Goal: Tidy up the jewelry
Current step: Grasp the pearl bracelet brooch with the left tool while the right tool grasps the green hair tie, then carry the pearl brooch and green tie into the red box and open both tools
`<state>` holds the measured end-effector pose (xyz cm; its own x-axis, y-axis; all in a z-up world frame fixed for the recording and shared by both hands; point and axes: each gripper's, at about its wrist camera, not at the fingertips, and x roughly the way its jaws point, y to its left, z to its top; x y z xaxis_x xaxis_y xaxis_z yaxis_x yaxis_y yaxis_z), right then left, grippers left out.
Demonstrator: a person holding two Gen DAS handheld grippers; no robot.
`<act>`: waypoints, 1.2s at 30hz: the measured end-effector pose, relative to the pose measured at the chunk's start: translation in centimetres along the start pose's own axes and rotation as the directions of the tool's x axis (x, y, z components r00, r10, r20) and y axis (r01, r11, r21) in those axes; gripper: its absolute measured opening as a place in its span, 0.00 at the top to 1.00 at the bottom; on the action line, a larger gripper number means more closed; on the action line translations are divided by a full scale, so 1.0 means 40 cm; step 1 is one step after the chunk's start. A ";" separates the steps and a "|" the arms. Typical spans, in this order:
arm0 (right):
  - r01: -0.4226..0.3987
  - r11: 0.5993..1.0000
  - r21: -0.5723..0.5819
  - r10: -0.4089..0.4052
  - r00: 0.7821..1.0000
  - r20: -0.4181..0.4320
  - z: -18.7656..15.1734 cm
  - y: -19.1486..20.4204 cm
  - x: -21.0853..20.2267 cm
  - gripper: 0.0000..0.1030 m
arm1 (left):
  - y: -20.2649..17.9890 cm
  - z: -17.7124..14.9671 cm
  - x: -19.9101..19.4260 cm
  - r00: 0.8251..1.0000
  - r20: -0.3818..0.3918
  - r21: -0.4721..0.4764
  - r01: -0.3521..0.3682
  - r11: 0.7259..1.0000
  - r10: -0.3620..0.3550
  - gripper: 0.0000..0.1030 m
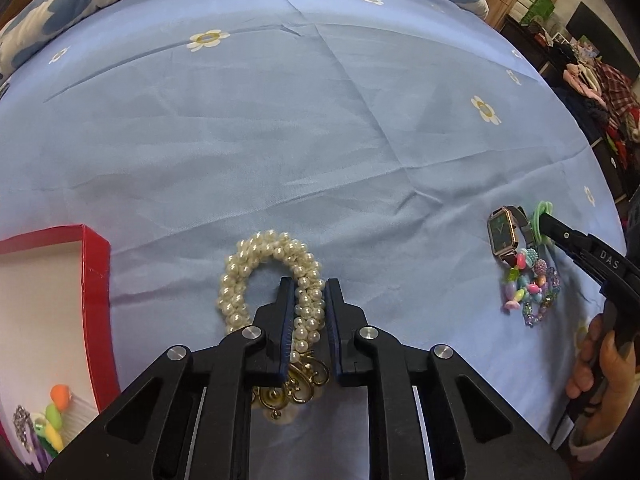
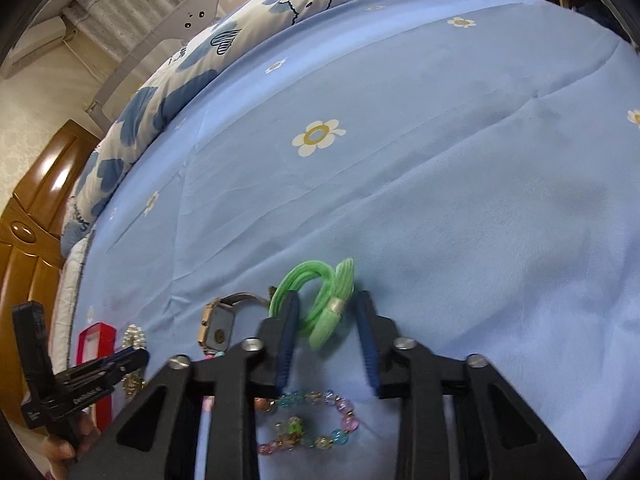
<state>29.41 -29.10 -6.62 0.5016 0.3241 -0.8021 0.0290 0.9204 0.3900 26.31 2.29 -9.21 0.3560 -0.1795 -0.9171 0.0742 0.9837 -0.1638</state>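
Pearls (image 1: pixel 240 276) and green hair tie (image 2: pixel 320 304), both soft and light, on the bed (image 1: pixel 320 120).
Pearl strand is pinched by the nearly shut left gripper (image 1: pixel 310 284); hair tie sits loose between the half-open right gripper (image 2: pixel 328 304).

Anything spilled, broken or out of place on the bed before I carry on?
Nothing looks damaged. The pearl bracelet, watch, green hair tie and bead bracelets lie loose on the sheet, outside the red box, simply not yet sorted.

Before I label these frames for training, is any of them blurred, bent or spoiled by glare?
Left wrist view: sharp; the fisheye bows the blue bedsheet and darkens the corners; the pearl bracelet shows small highlights, no real glare. Right wrist view: same bowing, softer; the green hair tie and the finger beside it look slightly smeared.
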 end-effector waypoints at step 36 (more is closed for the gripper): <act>-0.326 0.930 -0.170 0.313 0.945 -0.097 -0.199 0.353 -0.128 0.87 | 0.138 -0.222 -0.375 0.973 0.230 -0.181 0.047 0.982 -0.004 0.90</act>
<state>20.37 -16.02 -0.61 0.3994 0.6158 -0.6792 -0.2836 0.7875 0.5472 13.09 10.52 0.41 0.5607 -0.1807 -0.8080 -0.0794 0.9597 -0.2697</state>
